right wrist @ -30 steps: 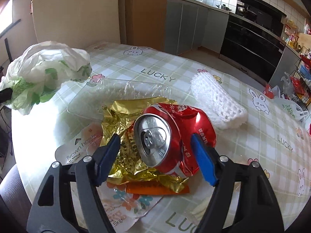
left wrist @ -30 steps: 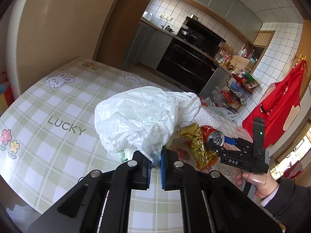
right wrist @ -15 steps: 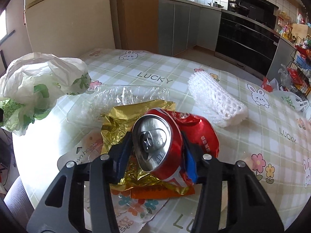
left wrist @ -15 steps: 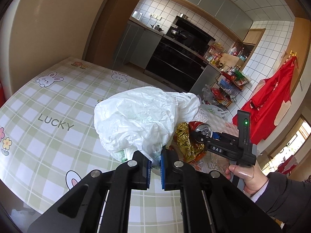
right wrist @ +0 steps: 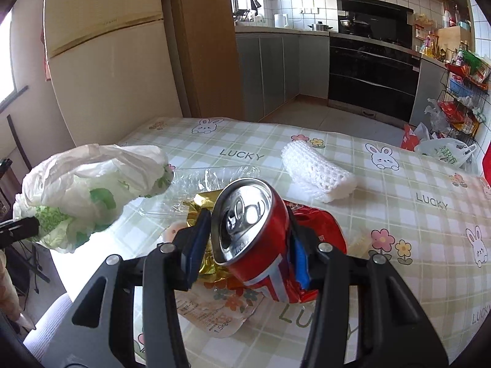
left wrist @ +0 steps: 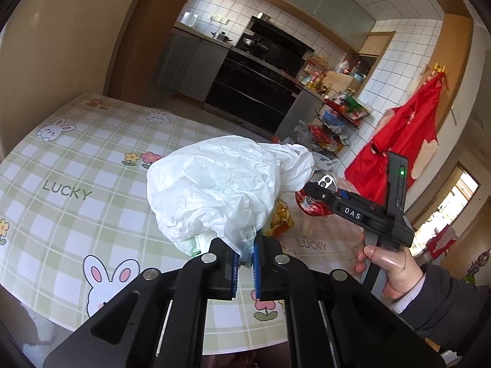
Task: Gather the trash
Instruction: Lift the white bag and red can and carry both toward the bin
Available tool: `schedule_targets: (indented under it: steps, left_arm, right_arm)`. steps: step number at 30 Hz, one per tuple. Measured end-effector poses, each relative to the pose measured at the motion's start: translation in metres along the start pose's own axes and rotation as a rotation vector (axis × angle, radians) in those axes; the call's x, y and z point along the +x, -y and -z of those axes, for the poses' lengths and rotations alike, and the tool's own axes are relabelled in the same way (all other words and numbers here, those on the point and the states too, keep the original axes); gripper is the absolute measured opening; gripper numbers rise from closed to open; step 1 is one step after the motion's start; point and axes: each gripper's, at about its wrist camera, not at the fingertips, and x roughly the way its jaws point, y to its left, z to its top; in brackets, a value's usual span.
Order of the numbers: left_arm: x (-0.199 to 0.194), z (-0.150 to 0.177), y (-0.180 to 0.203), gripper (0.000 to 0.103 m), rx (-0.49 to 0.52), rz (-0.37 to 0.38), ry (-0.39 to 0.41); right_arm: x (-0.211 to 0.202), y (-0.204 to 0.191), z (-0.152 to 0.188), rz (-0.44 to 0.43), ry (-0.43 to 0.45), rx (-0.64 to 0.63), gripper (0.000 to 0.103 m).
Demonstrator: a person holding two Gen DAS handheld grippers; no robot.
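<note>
Right gripper (right wrist: 250,242) jaws clamped on red can (right wrist: 254,233); gold wrapper (right wrist: 201,207) beneath, foam net (right wrist: 316,168) at 1 o'clock. Left gripper (left wrist: 244,268) jaws pinch white bag (left wrist: 221,190).

We see a crumpled white plastic bag (left wrist: 221,190) with green print, pinched at its lower edge and held above the desk. A dented red can (right wrist: 251,233), silver top with pull tab facing us, sits tilted between blue pads. On the desk lie a gold foil wrapper (right wrist: 199,205), clear plastic film (right wrist: 214,174) and white foam netting (right wrist: 316,174).
</note>
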Motion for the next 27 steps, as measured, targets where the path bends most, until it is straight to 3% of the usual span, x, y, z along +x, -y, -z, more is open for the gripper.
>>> schedule_targets:
  steps: [9, 14, 21, 27]
  left_arm:
    - [-0.016, 0.025, 0.045, 0.007, 0.080, 0.123, -0.096]
    - [-0.032, 0.044, 0.076, 0.008, 0.155, 0.196, -0.157]
    - [-0.047, 0.073, 0.108, 0.008, 0.255, 0.234, -0.274]
    - [-0.047, 0.093, 0.128, 0.008, 0.329, 0.218, -0.357]
  right_arm:
    - [-0.101, -0.008, 0.015, -0.035, 0.122, 0.097, 0.049]
    - [-0.148, -0.013, 0.033, -0.048, 0.148, 0.135, 0.049]
    - [-0.207, -0.024, 0.059, -0.033, 0.183, 0.155, 0.049]
    - [-0.239, -0.027, 0.074, -0.026, 0.216, 0.161, 0.049]
